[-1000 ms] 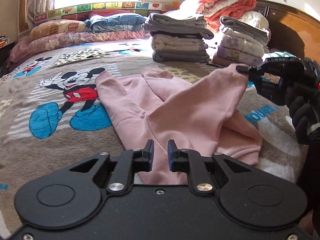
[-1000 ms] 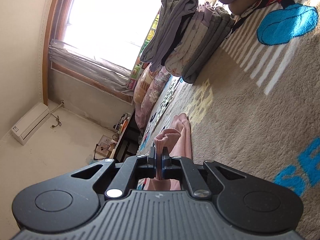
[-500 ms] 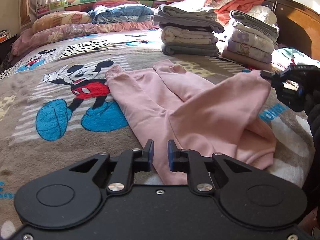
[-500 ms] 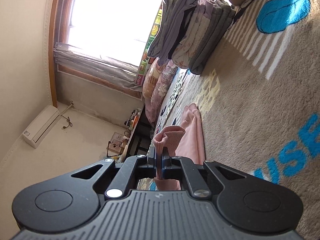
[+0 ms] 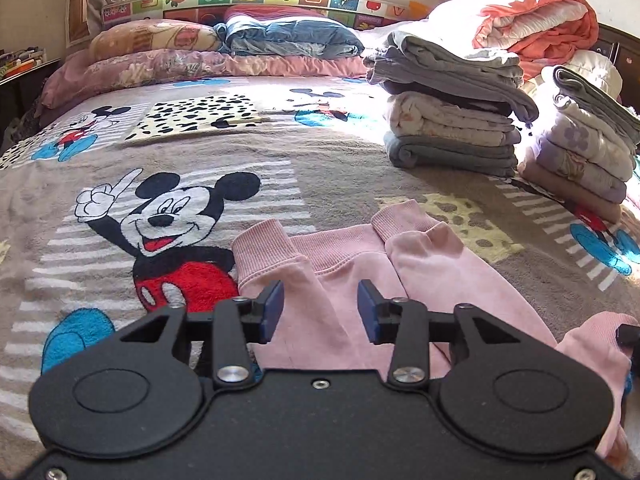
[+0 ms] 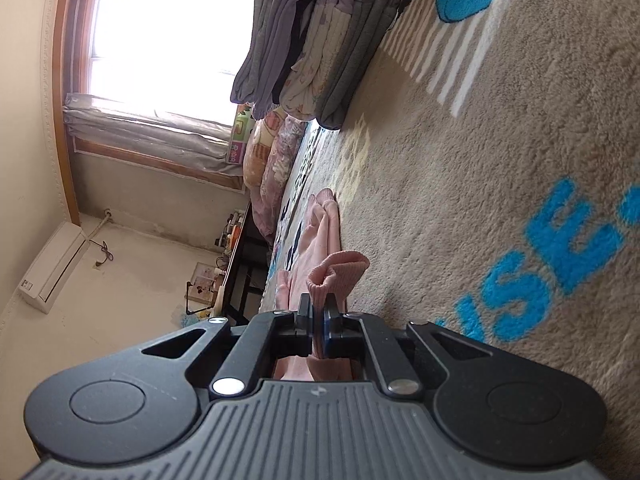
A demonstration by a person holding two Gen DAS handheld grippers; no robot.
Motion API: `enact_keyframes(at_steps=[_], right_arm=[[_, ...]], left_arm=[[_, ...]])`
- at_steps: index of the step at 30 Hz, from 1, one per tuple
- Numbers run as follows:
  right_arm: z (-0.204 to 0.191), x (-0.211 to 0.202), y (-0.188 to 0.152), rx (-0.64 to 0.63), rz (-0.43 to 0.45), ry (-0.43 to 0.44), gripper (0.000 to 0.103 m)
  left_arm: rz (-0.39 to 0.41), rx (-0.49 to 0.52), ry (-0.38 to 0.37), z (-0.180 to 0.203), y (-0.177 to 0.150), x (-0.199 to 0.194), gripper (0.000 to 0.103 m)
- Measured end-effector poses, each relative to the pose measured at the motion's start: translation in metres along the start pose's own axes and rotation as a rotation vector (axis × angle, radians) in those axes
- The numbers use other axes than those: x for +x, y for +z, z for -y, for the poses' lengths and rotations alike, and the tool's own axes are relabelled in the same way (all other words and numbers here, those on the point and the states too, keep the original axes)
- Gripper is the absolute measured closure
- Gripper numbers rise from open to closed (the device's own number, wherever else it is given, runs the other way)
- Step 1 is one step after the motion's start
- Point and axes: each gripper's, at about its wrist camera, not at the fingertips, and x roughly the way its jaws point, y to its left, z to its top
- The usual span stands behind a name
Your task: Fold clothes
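Observation:
A pink sweatshirt [image 5: 352,264] lies on the Mickey Mouse bedspread [image 5: 168,160], its ribbed cuffs pointing away from me. My left gripper [image 5: 320,308] is open, its blue pads either side of a pink sleeve, low over the cloth. My right gripper [image 6: 318,324] is shut on a ribbed pink cuff [image 6: 336,276] of the sweatshirt, held low above the bedspread [image 6: 500,160]. The tip of the right gripper shows at the right edge of the left wrist view [image 5: 628,336], with pink cloth hanging from it.
Two stacks of folded clothes [image 5: 452,120] [image 5: 584,152] stand at the back right of the bed, also in the right wrist view [image 6: 320,40]. Pillows [image 5: 160,52] and a rolled orange-white quilt [image 5: 532,20] lie along the headboard. A window [image 6: 168,40] is behind.
My left gripper has opened and moved forward and down over the sweatshirt's sleeve. My right gripper has come lower and nearer with the cuff; the lifted cloth has dropped.

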Motion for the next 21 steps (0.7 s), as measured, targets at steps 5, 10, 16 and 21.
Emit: enact_keyframes(at_steps=[5, 10, 16, 21], right_arm=[[-0.006, 0.002, -0.001, -0.032, -0.014, 0.011, 0.096], [-0.012, 0.004, -0.001, -0.057, -0.035, 0.034, 0.096], [-0.012, 0.003, 0.002, -0.059, -0.033, 0.037, 0.096], [-0.014, 0.0, 0.005, -0.059, -0.029, 0.054, 0.096]], left_arm=[[-0.064, 0.098, 0.113, 0.016, -0.001, 0.026, 0.075], [-0.089, 0.144, 0.194, 0.024, -0.005, 0.039, 0.092], [-0.028, 0.113, 0.195, 0.027, 0.002, 0.029, 0.097], [-0.074, 0.142, 0.155, 0.039, 0.001, 0.04, 0.097]])
